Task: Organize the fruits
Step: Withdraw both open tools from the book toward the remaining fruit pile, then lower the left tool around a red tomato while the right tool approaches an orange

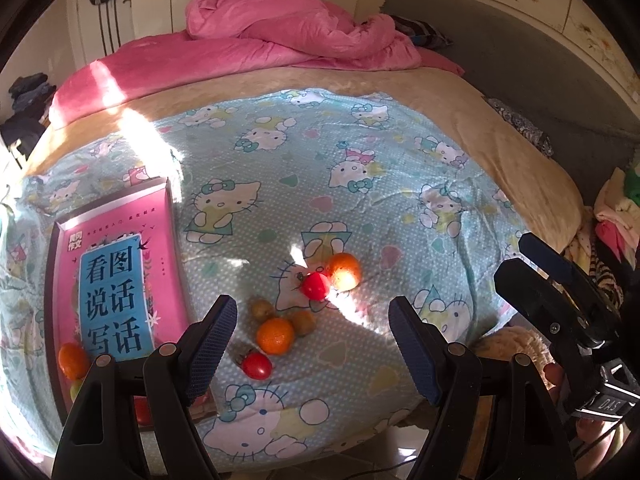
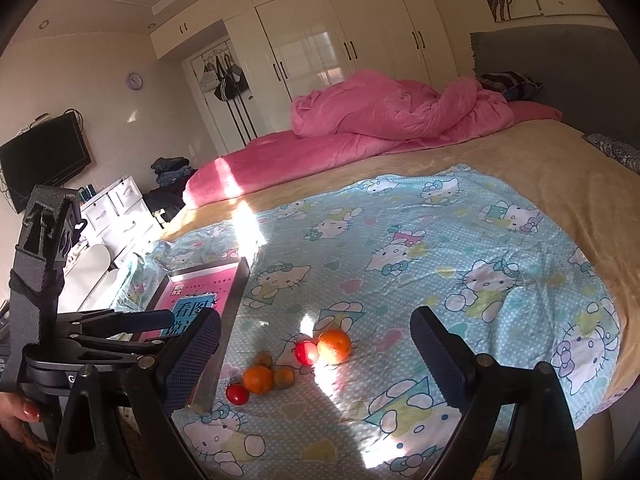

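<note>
A crumpled pink duvet (image 2: 400,108) lies heaped at the far end of the bed, on a tan plush blanket (image 2: 560,168). Behind it stand glossy white wardrobe doors (image 2: 320,40). On the far left wall hang a black flat television (image 2: 44,152) and a small round lilac clock (image 2: 134,80).

Matt printed cloth sheet (image 1: 360,184), glossy tomatoes (image 1: 256,365), seemingly metal-rimmed tray (image 1: 170,200).

On the bed, a cartoon-print sheet (image 1: 320,152) is spread, with a heaped quilt (image 1: 296,32) behind it. A tray (image 1: 52,264) lies at the sheet's left, a book (image 1: 116,272) and an orange (image 1: 73,360) inside it. Right of the tray, two oranges (image 1: 275,335), two tomatoes (image 1: 256,365) and two small fruits (image 1: 262,309) are clustered.
</note>
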The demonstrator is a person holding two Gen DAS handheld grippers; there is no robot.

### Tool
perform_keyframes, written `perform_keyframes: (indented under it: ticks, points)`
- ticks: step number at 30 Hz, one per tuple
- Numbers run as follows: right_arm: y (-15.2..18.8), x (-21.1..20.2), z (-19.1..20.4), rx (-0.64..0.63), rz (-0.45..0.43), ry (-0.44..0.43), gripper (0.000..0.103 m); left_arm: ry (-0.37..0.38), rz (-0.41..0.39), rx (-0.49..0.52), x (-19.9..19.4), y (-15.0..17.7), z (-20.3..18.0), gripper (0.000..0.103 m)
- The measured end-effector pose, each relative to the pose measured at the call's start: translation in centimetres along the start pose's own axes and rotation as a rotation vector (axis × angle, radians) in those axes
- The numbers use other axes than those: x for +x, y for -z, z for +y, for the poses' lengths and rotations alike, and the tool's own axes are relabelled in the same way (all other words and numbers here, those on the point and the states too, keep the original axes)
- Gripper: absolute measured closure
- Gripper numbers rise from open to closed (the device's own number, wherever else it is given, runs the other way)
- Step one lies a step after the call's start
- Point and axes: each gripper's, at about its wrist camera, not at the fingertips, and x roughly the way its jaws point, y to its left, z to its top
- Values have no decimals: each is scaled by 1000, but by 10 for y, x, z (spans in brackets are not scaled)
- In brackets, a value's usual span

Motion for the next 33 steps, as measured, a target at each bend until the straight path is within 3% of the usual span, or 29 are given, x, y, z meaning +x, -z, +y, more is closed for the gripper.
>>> perform_keyframes:
  ticks: [20,33]
  points:
    - [10,25,-29,35,63,24,5,-11,57,12,26,4,-3,24]
    - [21,45,-26,6,129,20,5,-36,78,7,31,8,20,24]
